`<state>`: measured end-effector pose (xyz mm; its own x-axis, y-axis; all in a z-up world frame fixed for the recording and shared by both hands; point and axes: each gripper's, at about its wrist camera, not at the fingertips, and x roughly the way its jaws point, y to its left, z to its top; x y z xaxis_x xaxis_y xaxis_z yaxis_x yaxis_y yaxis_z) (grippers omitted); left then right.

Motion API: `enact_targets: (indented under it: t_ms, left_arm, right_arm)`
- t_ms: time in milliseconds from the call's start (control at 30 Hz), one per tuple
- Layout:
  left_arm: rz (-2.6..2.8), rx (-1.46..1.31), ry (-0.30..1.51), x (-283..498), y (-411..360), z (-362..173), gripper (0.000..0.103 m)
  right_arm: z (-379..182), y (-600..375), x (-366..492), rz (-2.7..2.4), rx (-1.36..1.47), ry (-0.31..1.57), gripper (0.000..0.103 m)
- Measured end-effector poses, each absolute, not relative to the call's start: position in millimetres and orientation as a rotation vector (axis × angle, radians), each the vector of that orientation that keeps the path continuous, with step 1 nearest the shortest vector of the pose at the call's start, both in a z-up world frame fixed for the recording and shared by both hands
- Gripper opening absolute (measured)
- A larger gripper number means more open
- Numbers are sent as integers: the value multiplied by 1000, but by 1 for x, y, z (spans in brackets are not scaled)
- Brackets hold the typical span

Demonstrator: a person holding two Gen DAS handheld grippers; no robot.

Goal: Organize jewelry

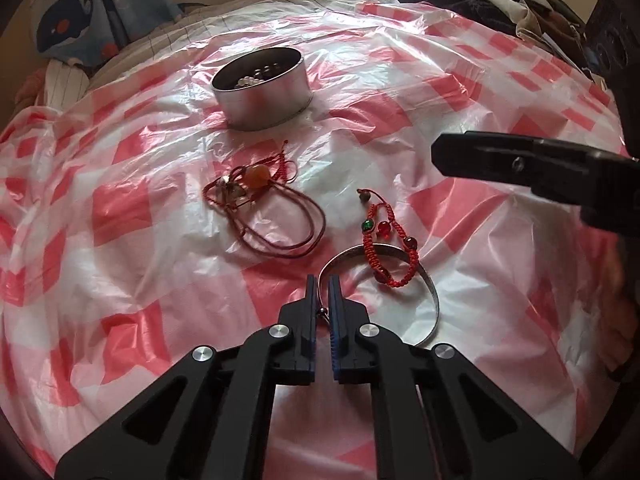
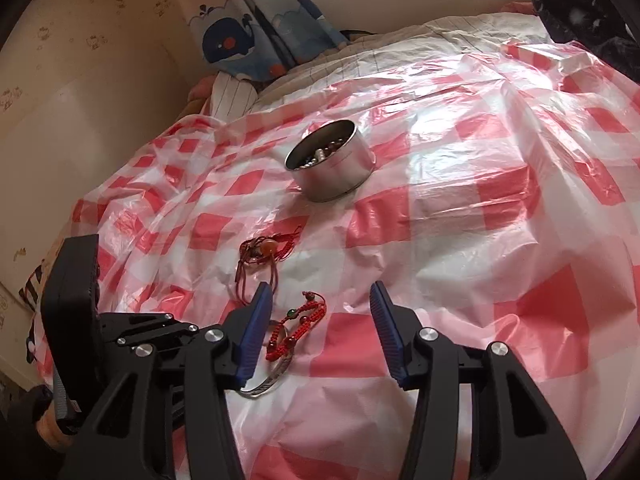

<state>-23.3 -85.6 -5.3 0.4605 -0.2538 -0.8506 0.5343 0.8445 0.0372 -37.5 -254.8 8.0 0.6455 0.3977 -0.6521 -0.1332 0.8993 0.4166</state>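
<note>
Checked plastic sheet (image 1: 120, 208) over bed | your left gripper (image 1: 323, 280) clamped on silver bangle (image 1: 434, 300), on your side of round tin (image 1: 262, 96) | red braided bracelet (image 1: 390, 248) across bangle | your right gripper (image 2: 318, 300) parted, empty.

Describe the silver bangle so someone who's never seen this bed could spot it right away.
On the red-and-white checked plastic sheet, look nearer than the round metal tin, past the two red cord pieces. The silver bangle is an open metal band with the red braided bracelet draped over it, the only bare metal piece, pinched by the left gripper.
</note>
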Motion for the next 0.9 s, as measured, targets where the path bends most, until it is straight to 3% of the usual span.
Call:
enact_targets:
  t_ms: [167, 300, 567, 900]
  left_arm:
    - [-443, 238, 1001, -21, -35, 3, 4]
    - [-425, 217, 1003, -19, -16, 1, 4]
    - [-437, 231, 1004, -19, -19, -9, 5]
    - [-436, 263, 992, -22, -25, -12, 5]
  right_arm:
    - [4, -220, -31, 384, 247, 859, 51]
    - [1, -193, -24, 438, 200, 887, 60]
    - [-19, -147, -14, 396, -19, 963, 59]
    - [-15, -181, -23, 362, 121, 936, 59]
